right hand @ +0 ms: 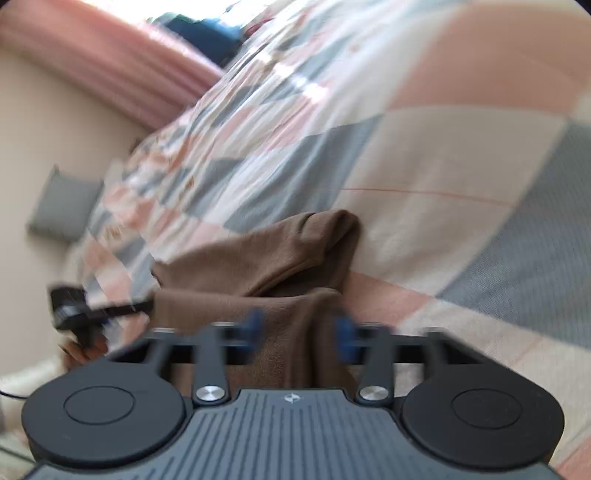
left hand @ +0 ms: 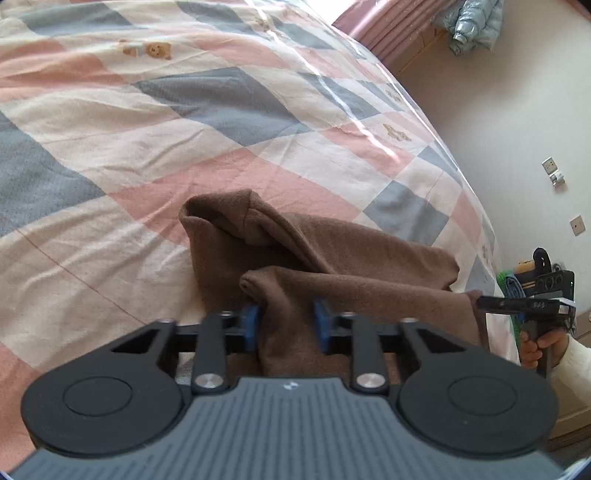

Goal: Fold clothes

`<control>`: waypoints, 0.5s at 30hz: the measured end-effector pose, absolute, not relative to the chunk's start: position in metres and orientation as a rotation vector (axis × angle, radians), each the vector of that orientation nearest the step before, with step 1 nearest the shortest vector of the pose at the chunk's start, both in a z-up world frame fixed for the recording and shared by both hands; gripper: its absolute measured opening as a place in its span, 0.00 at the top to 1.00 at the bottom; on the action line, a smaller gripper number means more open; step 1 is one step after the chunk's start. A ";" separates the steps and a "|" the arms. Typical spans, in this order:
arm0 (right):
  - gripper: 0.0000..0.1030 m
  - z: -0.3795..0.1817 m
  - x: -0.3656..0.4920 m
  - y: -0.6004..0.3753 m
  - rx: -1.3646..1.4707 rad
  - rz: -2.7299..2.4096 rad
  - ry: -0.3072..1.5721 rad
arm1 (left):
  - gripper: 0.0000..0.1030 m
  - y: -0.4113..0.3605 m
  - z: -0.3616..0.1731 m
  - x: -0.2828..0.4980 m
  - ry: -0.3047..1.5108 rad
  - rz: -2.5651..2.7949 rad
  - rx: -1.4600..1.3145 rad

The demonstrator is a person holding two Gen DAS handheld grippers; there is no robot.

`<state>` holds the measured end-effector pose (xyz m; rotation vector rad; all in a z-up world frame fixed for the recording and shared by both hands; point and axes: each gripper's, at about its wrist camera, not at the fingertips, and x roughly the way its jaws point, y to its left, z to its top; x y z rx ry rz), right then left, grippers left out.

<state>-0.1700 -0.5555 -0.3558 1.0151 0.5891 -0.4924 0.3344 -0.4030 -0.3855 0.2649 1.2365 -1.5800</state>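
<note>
Brown garment (left hand: 325, 251) is held up over the bed's checked quilt (left hand: 184, 129), partly bunched, its far end resting on the quilt near the bed's edge. Left gripper (left hand: 286, 325) is seen with a fold of the cloth between its blue pads (left hand: 251, 325); jaws are set a little apart with fabric filling the gap, so it reads as clamped on the garment. In the left wrist view the right gripper (left hand: 484, 303) is seen at the right edge, its black fingers at the garment's other corner, gripped by a hand (left hand: 541, 349) in a white sleeve. Right wrist view is motion-blurred: right gripper (right hand: 299, 334) is shown with brown cloth (right hand: 266, 266) between its blue pads (right hand: 343, 338), again clamped on the garment as far as can be told. Left gripper (right hand: 147, 306) is visible there at left, touching the cloth edge. A pink curtain (right hand: 110, 62) and beige wall (left hand: 517, 129) are seen behind the bed. A padded jacket (left hand: 472, 26) hangs top right.
</note>
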 end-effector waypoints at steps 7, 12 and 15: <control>0.92 -0.319 -0.163 -0.554 0.992 -0.388 0.319 | 0.97 -0.387 -0.342 0.351 1.201 -1.692 0.063; 0.92 -0.354 -0.167 -0.589 1.151 -0.510 0.197 | 0.97 -0.405 -0.360 0.379 1.222 -1.549 -0.017; 0.92 -0.396 -0.171 -0.605 1.293 -0.605 0.199 | 0.97 -0.420 -0.389 0.382 1.269 -1.474 0.007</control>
